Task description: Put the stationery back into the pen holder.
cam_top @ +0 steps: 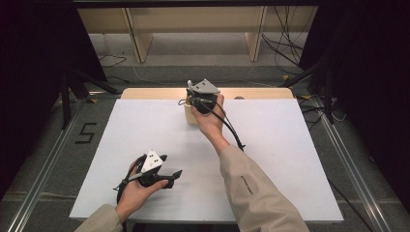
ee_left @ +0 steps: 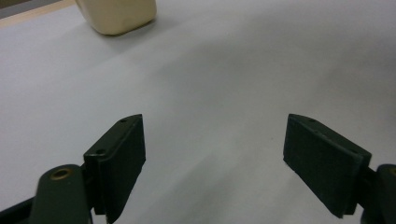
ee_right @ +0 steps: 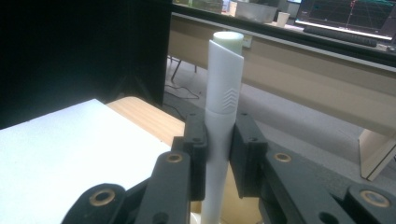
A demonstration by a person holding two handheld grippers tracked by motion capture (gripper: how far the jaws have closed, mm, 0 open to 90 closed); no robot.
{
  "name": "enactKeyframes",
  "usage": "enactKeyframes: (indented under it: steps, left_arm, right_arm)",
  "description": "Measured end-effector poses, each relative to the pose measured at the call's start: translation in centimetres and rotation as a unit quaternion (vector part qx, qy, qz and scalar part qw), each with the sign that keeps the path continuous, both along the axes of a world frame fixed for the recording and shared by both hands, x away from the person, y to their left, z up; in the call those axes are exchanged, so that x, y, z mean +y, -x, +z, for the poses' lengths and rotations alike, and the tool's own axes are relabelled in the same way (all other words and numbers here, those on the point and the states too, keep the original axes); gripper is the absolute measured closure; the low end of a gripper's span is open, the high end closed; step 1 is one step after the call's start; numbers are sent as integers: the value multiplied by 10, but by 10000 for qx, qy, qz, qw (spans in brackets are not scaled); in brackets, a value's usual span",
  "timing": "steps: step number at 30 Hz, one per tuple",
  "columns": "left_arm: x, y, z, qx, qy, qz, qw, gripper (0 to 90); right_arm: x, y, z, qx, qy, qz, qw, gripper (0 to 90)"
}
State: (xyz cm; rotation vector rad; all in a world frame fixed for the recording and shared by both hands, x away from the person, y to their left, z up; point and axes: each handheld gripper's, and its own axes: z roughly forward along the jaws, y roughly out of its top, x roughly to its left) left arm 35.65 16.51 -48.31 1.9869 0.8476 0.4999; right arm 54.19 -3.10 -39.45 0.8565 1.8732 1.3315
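Here, right hand-held gripper [ee_right: 218,154] clamped on an upright white plastic tube [ee_right: 223,107] above what may be a cream holder [cam_top: 190,116], far side of the white desk [cam_top: 270,154], left hand-held gripper [ee_left: 215,163] spread apart, nearer edge.

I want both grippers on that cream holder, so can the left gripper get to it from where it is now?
Probably yes. The left gripper is open and holds nothing, with bare white table between it and the cream holder. The right gripper already sits over it, gripping the white tube.
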Motion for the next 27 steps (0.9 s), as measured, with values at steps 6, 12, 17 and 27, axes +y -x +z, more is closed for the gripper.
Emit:
enactKeyframes:
  steps: [6, 12, 17, 27]
  left_arm:
    - [-1, 0, 0, 11, 8, -2, 10000, 207]
    - [-1, 0, -1, 8, 20, -3, 10000, 206]
    - [-1, 0, -1, 13, -7, -23, 10000, 206]
    - [-1, 0, -1, 23, -40, -37, 10000, 207]
  right_arm:
    - [0, -1, -1, 28, 19, 3, 10000, 782]
    - [1, -1, -4, 51, 84, 10, 10000, 782]
    - [1, -2, -6, 81, 128, 17, 9999, 781]
    - [1, -4, -10, 175, 230, 2, 9996, 781]
